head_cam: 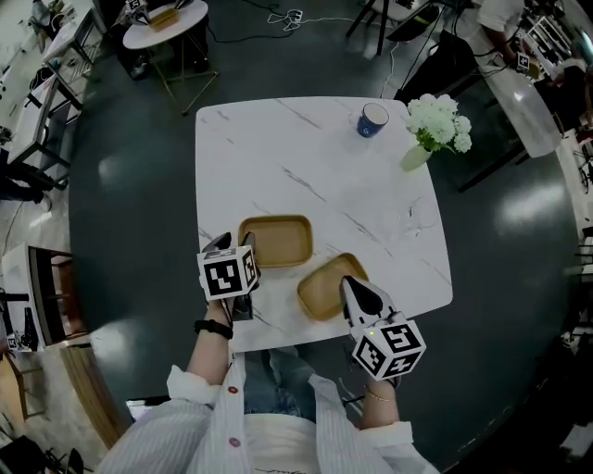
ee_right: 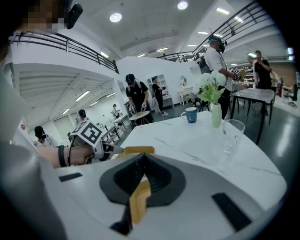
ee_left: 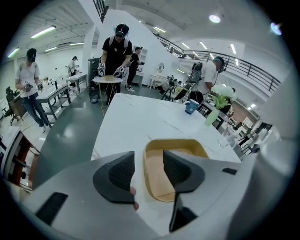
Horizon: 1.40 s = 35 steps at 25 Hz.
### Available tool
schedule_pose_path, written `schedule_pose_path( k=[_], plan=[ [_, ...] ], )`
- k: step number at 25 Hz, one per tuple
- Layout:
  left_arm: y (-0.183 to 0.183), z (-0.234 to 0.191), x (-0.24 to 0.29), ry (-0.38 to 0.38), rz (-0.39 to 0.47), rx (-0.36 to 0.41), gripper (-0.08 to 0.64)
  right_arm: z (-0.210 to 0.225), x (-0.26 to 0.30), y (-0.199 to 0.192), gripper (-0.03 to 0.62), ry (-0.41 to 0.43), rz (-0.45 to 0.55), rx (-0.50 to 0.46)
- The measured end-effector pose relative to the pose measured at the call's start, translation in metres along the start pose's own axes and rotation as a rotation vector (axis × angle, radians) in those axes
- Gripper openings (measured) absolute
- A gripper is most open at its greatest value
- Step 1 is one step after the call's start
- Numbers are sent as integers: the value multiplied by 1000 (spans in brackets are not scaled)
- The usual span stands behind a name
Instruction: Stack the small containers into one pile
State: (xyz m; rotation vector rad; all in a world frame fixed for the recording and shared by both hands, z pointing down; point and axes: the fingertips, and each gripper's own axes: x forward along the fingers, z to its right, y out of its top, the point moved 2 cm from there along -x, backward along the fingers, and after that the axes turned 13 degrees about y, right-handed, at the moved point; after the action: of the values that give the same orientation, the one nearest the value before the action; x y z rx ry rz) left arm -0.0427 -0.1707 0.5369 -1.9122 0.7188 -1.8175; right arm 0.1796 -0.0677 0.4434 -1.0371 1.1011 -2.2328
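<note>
Two tan shallow containers lie on the white marble table (head_cam: 278,148), near its front edge. In the head view the left container (head_cam: 275,241) lies flat, with my left gripper (head_cam: 233,244) at its left rim. The left gripper view shows that gripper (ee_left: 147,166) open, its jaws on either side of the container's (ee_left: 176,161) near-left rim without pressing on it. The right container (head_cam: 326,287) sits tilted toward the front edge. My right gripper (head_cam: 357,294) is shut on its rim, a tan strip (ee_right: 139,199) pinched between the jaws (ee_right: 143,174).
At the table's far right stand a blue mug (head_cam: 372,119), a vase of white flowers (head_cam: 435,125) and a clear glass (head_cam: 414,218). A small round table (head_cam: 167,23) and several people stand beyond on the dark floor.
</note>
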Motion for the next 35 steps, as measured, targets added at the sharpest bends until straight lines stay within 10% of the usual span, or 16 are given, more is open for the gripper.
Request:
schedule_pose_path(
  k=[35],
  plan=[
    [-35,-25,-63,-161,5,-89,17,121,30,-79,99,-24,-549,-104]
  ],
)
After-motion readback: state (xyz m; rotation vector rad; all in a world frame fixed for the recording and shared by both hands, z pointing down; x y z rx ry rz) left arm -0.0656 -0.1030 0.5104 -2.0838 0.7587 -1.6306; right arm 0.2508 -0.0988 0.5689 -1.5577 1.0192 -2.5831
